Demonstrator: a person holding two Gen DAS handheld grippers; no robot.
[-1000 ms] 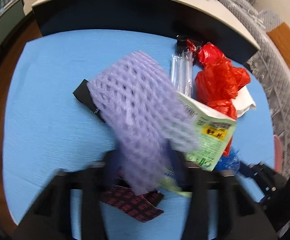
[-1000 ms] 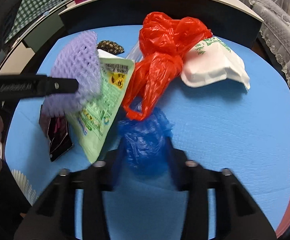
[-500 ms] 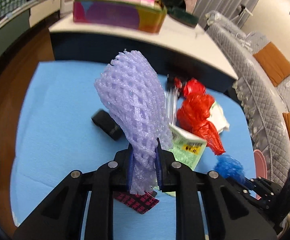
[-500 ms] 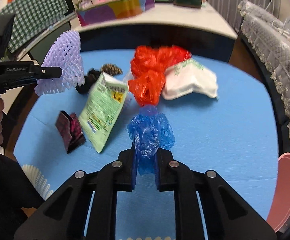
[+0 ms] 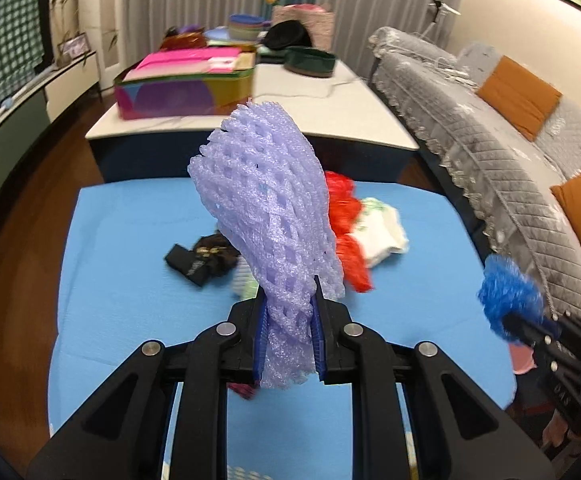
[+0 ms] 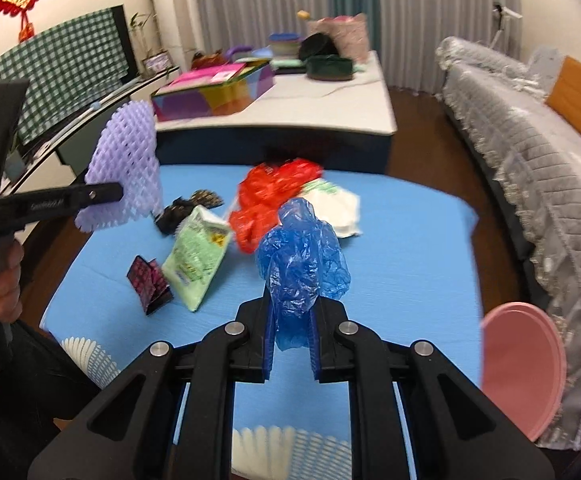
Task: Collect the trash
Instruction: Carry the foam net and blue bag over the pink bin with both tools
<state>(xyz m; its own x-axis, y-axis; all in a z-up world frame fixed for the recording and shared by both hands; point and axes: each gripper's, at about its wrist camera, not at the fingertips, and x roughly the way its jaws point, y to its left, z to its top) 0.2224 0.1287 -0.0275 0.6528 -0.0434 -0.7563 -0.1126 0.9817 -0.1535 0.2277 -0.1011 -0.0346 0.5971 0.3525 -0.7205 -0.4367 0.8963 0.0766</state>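
Foam net [image 5: 268, 216] pinched between left jaws; blue bag [image 6: 302, 260] between right jaws.

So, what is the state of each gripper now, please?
Left gripper: closed on the purple foam net.
Right gripper: closed on the blue plastic bag.

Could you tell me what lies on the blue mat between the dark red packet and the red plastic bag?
The green snack bag lies between the dark red packet and the red plastic bag, clearest in the right wrist view.
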